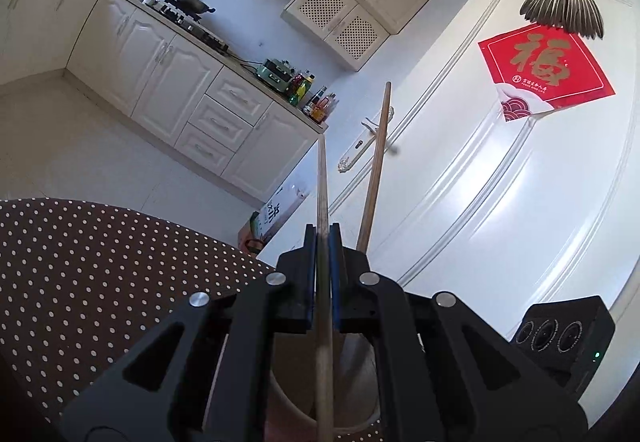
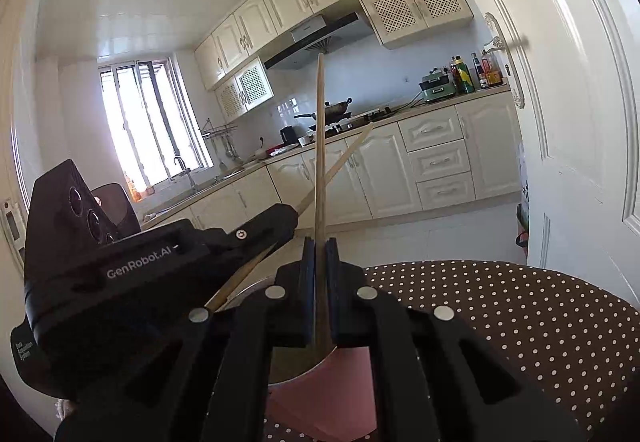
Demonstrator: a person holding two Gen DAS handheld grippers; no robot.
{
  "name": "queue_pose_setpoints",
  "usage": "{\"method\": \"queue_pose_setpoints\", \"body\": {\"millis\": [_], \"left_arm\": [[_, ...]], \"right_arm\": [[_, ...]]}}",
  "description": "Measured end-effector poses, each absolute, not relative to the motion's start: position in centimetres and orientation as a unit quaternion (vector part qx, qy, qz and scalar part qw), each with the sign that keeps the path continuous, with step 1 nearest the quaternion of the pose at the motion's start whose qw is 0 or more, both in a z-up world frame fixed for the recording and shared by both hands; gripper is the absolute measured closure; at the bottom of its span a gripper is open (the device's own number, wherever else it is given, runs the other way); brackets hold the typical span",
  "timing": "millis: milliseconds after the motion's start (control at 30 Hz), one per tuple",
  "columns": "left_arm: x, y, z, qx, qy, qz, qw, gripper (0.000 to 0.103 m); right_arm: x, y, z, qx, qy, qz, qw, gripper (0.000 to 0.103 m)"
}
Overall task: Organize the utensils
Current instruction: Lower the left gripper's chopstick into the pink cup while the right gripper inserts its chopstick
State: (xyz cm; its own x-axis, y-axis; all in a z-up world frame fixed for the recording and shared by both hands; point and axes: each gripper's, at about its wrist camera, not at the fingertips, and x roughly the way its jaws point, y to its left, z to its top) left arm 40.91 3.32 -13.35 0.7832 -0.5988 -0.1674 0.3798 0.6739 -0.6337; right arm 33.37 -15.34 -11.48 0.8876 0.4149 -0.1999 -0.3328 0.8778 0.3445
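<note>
Both grippers near-level, left gripper (image 1: 322, 238) and right gripper (image 2: 320, 248) each clamping chopstick (image 1: 322, 182).

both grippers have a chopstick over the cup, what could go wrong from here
1. The left gripper and right gripper each pinch one chopstick near its lower part; the long free ends cross and could knock each other askew.
2. Both crowd over the pink cup, so a bump could tip it on the dotted tablecloth.

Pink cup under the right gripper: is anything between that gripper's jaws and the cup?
Only the wooden chopstick it clamps, running down into the pink cup. The right wrist view shows nothing else between the right gripper and the cup.
</note>
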Motion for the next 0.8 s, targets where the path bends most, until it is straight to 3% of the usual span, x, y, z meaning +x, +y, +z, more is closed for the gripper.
{"method": "queue_pose_setpoints", "body": {"millis": [233,633,700,800], "left_arm": [[40.3,5.7,-12.9,-0.343,0.173,-0.277,0.881,0.096],[38.3,4.8,-11.7,-0.262,0.157,-0.239,0.922,0.096],[38.1,4.6,-11.4,-0.257,0.155,-0.238,0.924,0.096],[38.0,4.6,-11.2,-0.255,0.154,-0.238,0.924,0.096]], "right_arm": [[33.8,-15.4,-11.7,0.153,0.147,0.187,0.959,0.099],[33.7,-15.5,-11.4,0.132,0.159,0.196,0.959,0.098],[33.4,-15.2,-11.3,0.115,0.157,0.193,0.962,0.095],[33.0,-14.9,-11.2,0.102,0.156,0.192,0.964,0.081]]}}
